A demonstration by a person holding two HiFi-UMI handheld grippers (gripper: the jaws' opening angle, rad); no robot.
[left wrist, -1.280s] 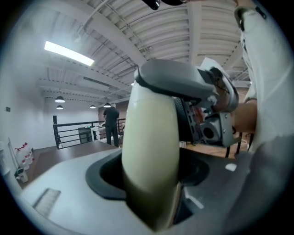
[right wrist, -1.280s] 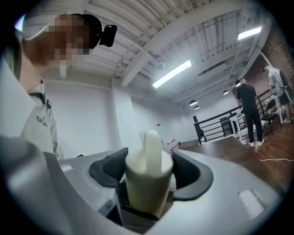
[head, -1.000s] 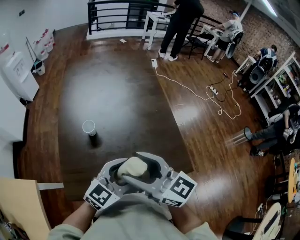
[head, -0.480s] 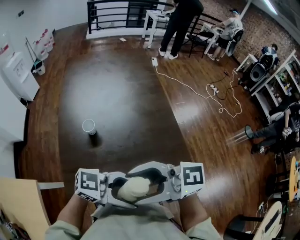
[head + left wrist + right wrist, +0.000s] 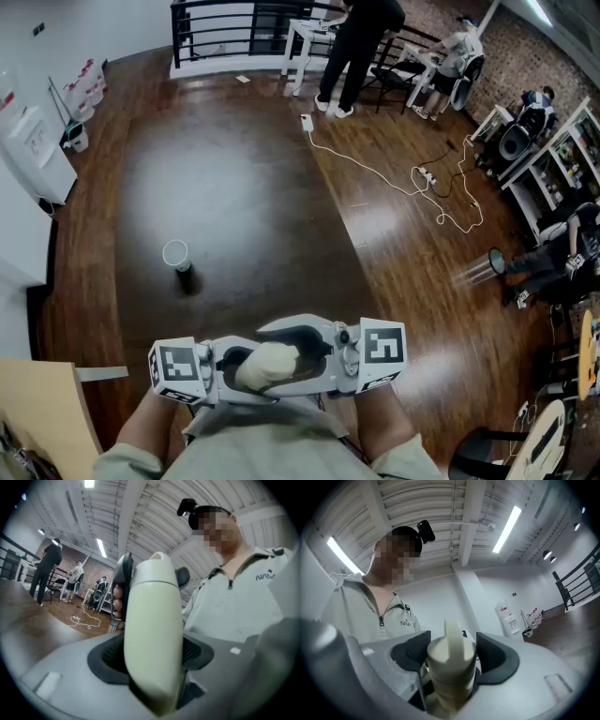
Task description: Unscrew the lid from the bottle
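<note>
A cream bottle (image 5: 267,366) is held level in front of my chest, between the two grippers that face each other. My left gripper (image 5: 234,361) is shut on the bottle's body (image 5: 152,634), with its dark pads (image 5: 105,656) pressed on either side. My right gripper (image 5: 314,349) is shut on the cream lid (image 5: 451,651), which has a raised fin on top. The lid sits on the bottle's neck. In the head view the grippers' grey shells hide most of the bottle.
A white cup (image 5: 176,253) stands on the dark glossy surface (image 5: 234,178) ahead. A beige board (image 5: 37,412) is at the lower left. Farther off are a water dispenser (image 5: 37,150), a railing (image 5: 234,28), a standing person (image 5: 361,47) and a white cable (image 5: 412,183) on the wood floor.
Both grippers have rolled from a slant to level and drawn slightly apart and up, with the bottle turning along between them. Both grips stay unchanged.
</note>
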